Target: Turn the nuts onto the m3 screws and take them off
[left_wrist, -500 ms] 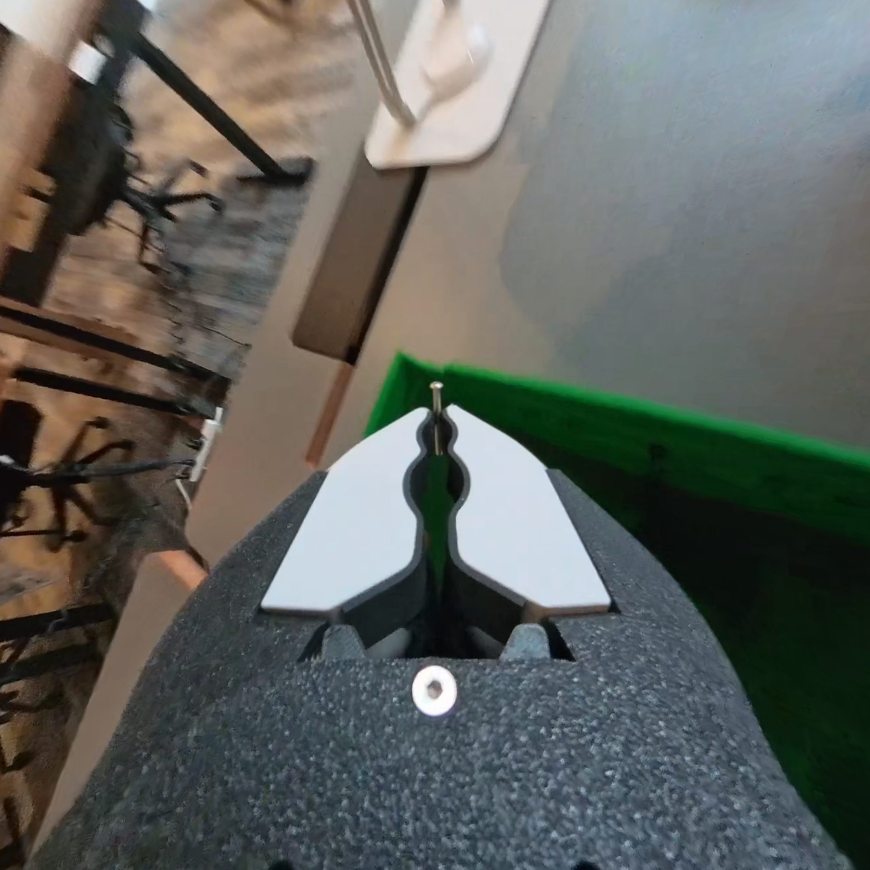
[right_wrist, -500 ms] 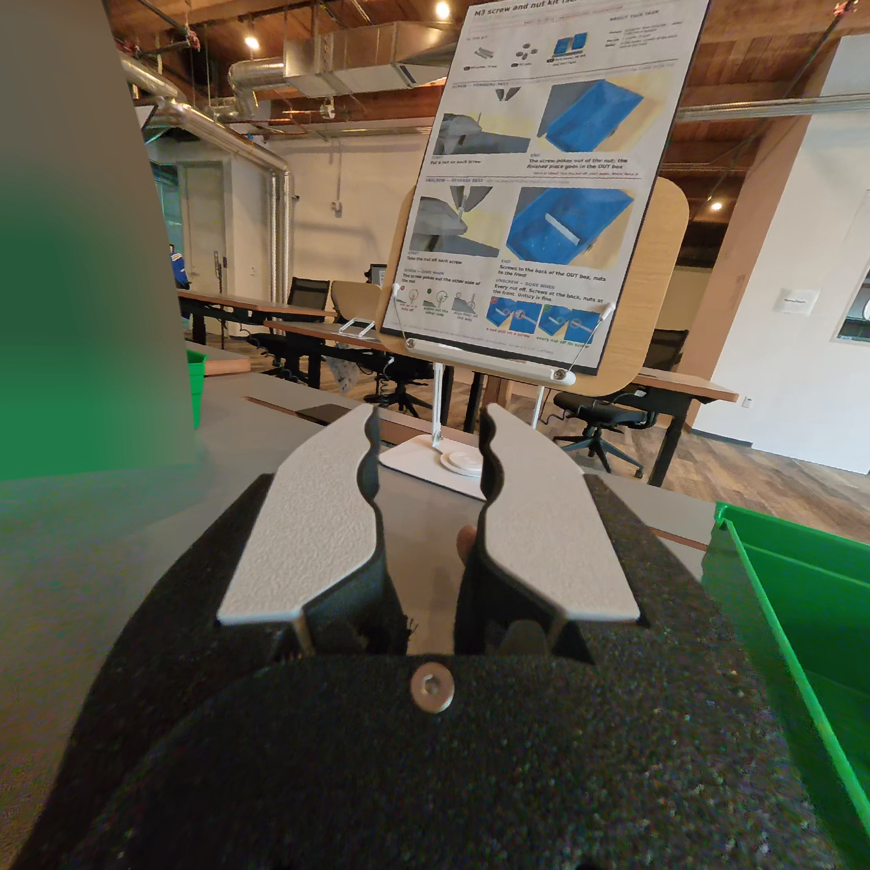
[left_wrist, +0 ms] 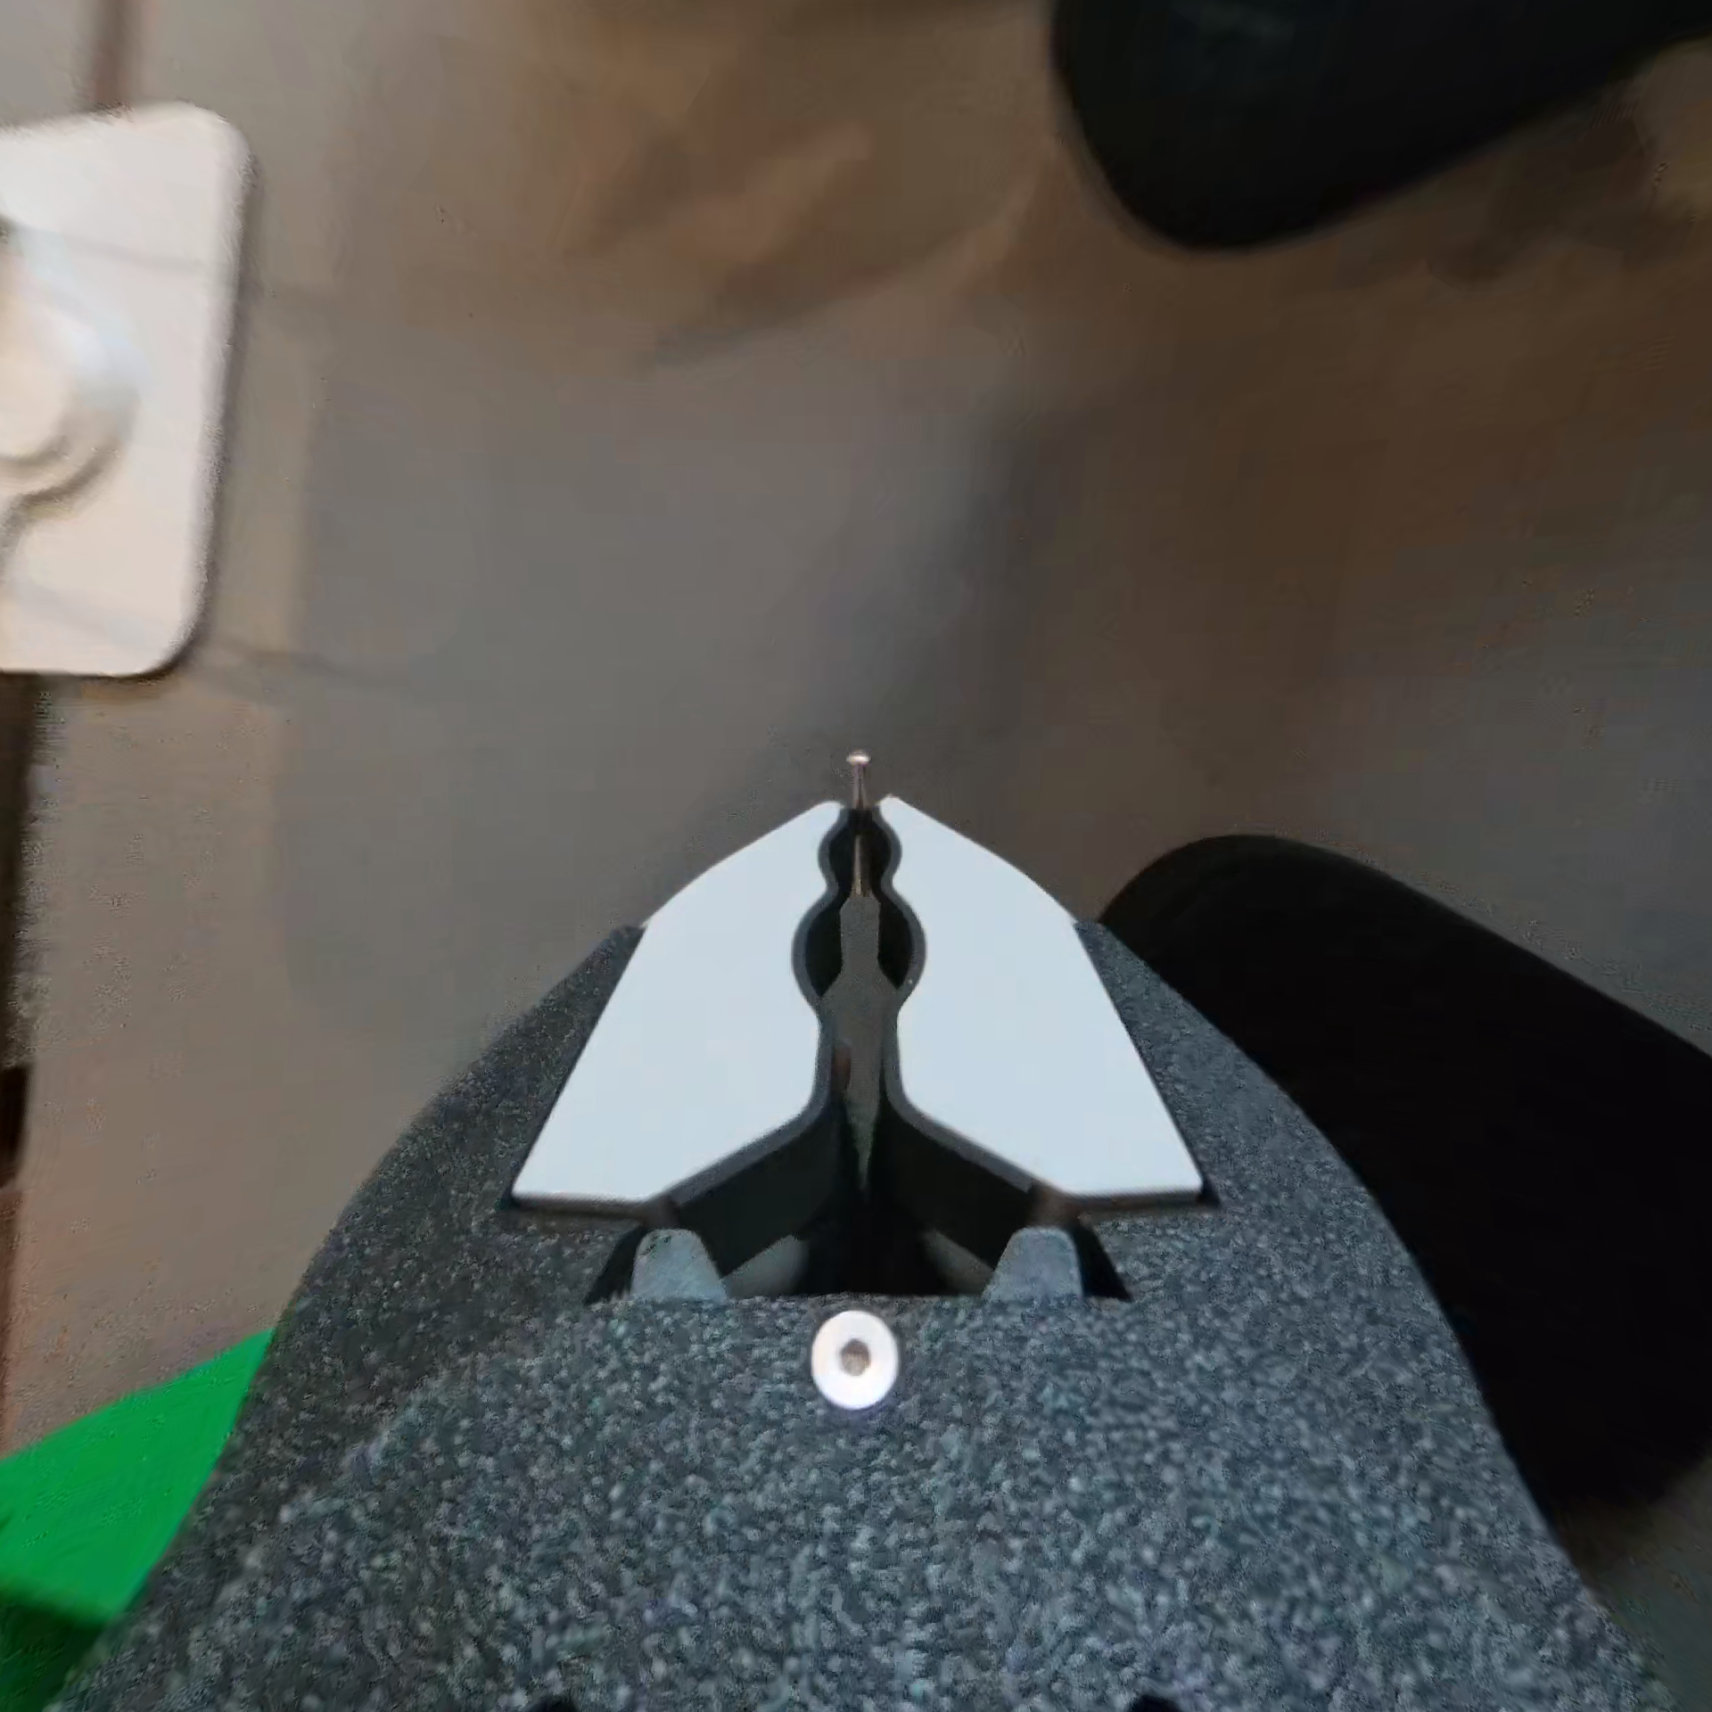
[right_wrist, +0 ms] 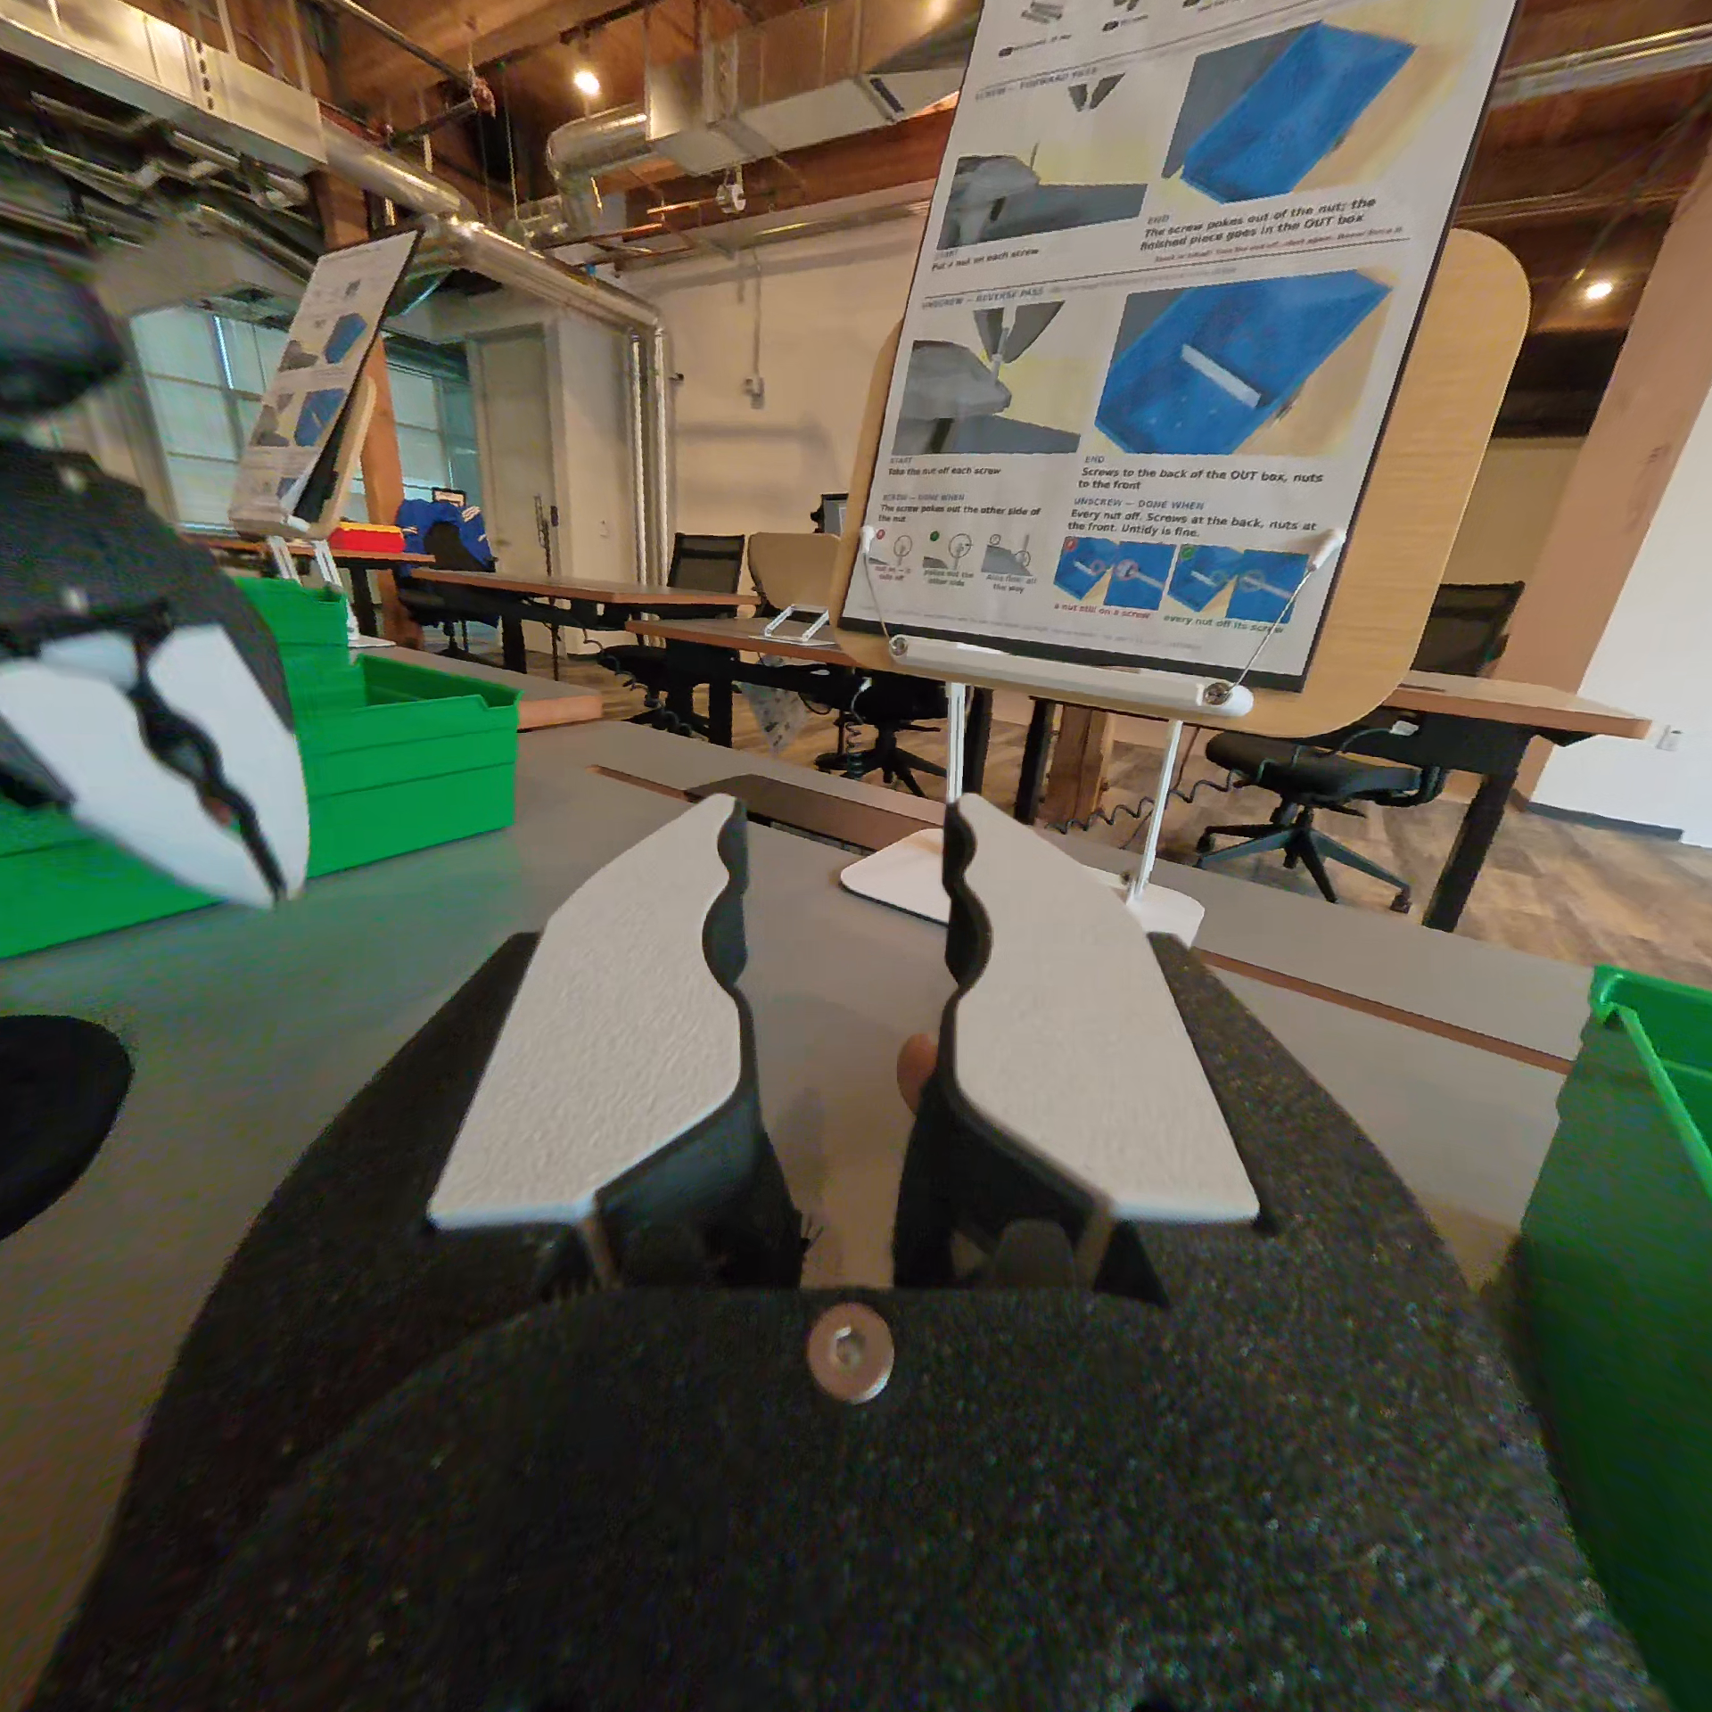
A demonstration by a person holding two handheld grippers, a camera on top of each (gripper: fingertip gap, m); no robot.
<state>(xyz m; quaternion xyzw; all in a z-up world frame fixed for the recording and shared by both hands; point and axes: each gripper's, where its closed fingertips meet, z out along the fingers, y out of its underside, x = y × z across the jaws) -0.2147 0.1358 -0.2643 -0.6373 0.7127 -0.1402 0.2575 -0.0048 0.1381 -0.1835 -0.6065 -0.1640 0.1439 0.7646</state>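
My left gripper (left_wrist: 860,808) is shut on a thin silver screw (left_wrist: 859,783). The screw's head sticks out past the fingertips, and its shaft runs back between the pads. The gripper points down at the grey table (left_wrist: 648,602). It also shows at the left edge of the right wrist view (right_wrist: 269,889), tips closed, above the table. My right gripper (right_wrist: 843,824) is open with nothing between its pads, held low over the grey table (right_wrist: 815,926). No nut shows in either view.
Green bins stand at the left (right_wrist: 408,741) and at the right edge (right_wrist: 1649,1158). A green bin corner shows at lower left (left_wrist: 120,1482). A white-footed stand (right_wrist: 908,875) holds an instruction sheet (right_wrist: 1158,324). Its white base (left_wrist: 102,389) lies at the left. Desks and chairs stand behind. My hands' fingertips stand some 25 cm from each other.
My left gripper has swung away from the green bin to over the bare table, still holding the screw. It has come into the right wrist view at the left. My right gripper stays open.
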